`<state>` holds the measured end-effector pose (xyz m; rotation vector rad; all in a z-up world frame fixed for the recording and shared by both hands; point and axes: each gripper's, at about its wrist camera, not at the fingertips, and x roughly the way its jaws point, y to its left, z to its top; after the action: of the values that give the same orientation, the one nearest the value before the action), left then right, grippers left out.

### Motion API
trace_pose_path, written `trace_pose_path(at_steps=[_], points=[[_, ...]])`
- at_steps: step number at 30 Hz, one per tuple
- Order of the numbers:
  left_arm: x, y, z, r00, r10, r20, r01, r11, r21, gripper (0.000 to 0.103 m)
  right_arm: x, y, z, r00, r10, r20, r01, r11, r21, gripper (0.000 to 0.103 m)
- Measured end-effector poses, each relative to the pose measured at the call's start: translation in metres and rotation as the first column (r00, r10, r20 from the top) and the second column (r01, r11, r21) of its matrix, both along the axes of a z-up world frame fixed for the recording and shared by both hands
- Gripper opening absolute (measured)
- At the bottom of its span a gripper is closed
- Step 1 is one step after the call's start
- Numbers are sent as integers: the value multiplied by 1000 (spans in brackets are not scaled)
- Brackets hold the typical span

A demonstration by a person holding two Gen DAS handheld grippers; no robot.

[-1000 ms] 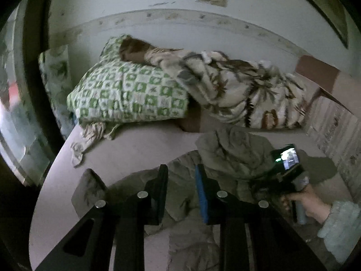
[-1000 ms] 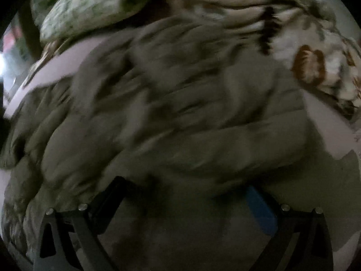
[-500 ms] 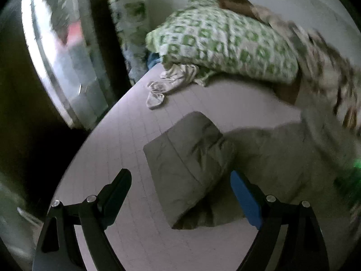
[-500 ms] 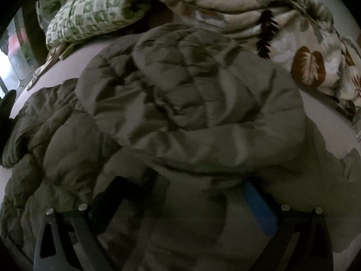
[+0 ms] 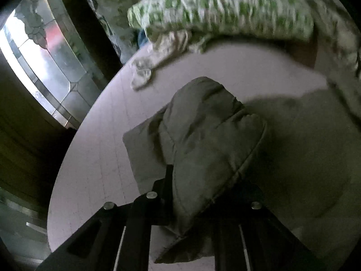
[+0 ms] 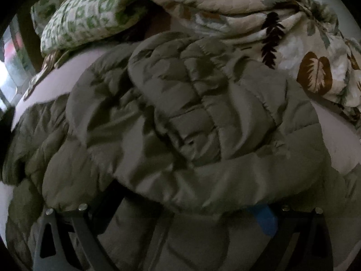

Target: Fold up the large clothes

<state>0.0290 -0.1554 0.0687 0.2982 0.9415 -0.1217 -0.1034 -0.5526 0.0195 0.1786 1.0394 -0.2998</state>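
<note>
The left gripper (image 5: 194,194) has dropped and just closed, clamping the olive jacket's sleeve (image 5: 203,135); the right gripper (image 6: 180,212) stands apart beneath the jacket's hood (image 6: 191,113).

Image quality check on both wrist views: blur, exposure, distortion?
Left wrist: motion blur smears the green-checked pillow; the window is blown out against a dark frame; the jacket sleeve is fairly sharp. Right wrist: dim overall, the quilted jacket is underexposed but its stitching is readable. Both show a fisheye curve and black corners.
</note>
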Motion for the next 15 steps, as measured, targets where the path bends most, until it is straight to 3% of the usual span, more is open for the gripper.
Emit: trace_pose_path(at_steps=[4,6,9,10,13,15], points=[[-22,-19,39,993,-95,67,102,988,-120,12,18,-32,12,998,-49,39,48,999,23,103],[-38,-38,63,981,-173,89,188,959,-210,12,30,-55,23,994,-90,63,88,996,34,103],[-64,-79,89,943,-311,122,334,889,-314,12,40,-87,32,981,-183,65,178,981,83,103],[-74,-99,94,923,-365,122,384,853,-354,12,39,-96,35,975,-212,69,205,973,103,103],[-84,-141,94,889,-446,102,447,799,-402,12,27,-110,42,965,-247,87,231,960,158,103],[-91,-178,84,868,-489,82,477,779,-407,12,16,-112,44,969,-230,84,217,966,143,103]])
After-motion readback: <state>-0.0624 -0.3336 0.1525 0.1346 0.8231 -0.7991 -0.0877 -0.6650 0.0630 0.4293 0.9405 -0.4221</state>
